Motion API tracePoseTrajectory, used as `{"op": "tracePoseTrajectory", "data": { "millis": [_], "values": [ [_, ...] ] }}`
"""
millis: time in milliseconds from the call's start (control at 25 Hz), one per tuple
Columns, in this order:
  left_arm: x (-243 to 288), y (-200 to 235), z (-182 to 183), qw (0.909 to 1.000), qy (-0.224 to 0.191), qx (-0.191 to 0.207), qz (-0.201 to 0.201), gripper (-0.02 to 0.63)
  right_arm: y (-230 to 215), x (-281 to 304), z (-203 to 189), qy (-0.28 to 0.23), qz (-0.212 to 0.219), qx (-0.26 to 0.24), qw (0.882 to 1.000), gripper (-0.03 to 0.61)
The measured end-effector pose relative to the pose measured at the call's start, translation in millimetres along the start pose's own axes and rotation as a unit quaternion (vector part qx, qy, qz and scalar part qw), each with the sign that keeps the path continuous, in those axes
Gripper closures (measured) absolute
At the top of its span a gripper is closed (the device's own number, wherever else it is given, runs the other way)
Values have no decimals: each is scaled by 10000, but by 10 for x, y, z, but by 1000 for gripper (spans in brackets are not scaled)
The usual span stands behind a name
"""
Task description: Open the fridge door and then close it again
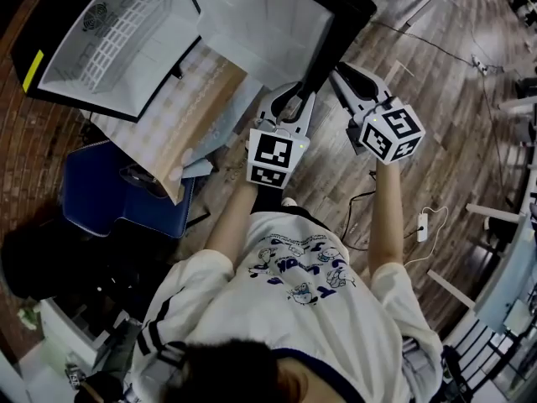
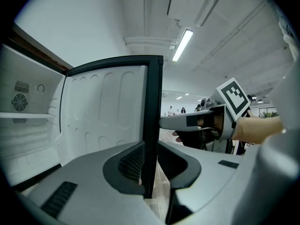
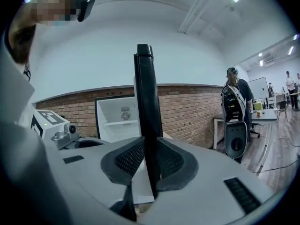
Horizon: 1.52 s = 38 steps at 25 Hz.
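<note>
The small fridge (image 1: 109, 36) stands open, its white inside and wire shelf showing. Its door (image 1: 260, 15) is swung wide; the white inner lining (image 2: 103, 111) faces the cabinet. My left gripper (image 1: 294, 99) is shut on the door's black free edge (image 2: 152, 125), one pad on each side, as the left gripper (image 2: 149, 165) shows close up. My right gripper (image 1: 344, 72) grips the same edge (image 3: 146, 116) a little farther along; the right gripper (image 3: 150, 161) has both pads pressed on it. Its marker cube (image 2: 233, 96) shows beside the door.
A blue chair (image 1: 126, 191) and a leaning wooden board (image 1: 189, 112) stand left of me below the fridge. Cables and a power strip (image 1: 422, 223) lie on the wood floor at right. A brick wall (image 3: 187, 111) runs behind; a person with a backpack (image 3: 234, 100) stands by a desk.
</note>
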<state>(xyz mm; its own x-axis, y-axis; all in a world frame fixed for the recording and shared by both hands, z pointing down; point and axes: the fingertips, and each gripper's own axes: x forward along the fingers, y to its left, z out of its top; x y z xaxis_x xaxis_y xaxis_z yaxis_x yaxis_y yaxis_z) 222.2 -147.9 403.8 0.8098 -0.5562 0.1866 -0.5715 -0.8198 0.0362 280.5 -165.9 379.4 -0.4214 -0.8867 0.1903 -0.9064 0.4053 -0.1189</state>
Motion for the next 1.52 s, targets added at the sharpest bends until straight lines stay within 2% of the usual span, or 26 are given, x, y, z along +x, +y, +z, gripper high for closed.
{"op": "tracePoseTrajectory", "data": {
  "millis": [200,640,1120,1360,1520],
  "values": [
    [-199,-49,-96,9999,36,25,145,534,263,-11,-45,81,120,-136,9998,489],
    [-641,27,-261,9972,53,-70,738,534,898,-19,-123,133,595,-342,9976,489],
    [-1152,189,-306,9891,42,-136,1466,531,1587,66,-193,146,1252,-400,9912,489],
    [-1339,348,-366,9838,-39,-133,1785,477,1947,178,-217,140,1647,-470,9851,489],
    [-1470,493,-391,9808,-51,-183,1943,476,2175,266,-232,181,1872,-542,9807,489]
  ]
}}
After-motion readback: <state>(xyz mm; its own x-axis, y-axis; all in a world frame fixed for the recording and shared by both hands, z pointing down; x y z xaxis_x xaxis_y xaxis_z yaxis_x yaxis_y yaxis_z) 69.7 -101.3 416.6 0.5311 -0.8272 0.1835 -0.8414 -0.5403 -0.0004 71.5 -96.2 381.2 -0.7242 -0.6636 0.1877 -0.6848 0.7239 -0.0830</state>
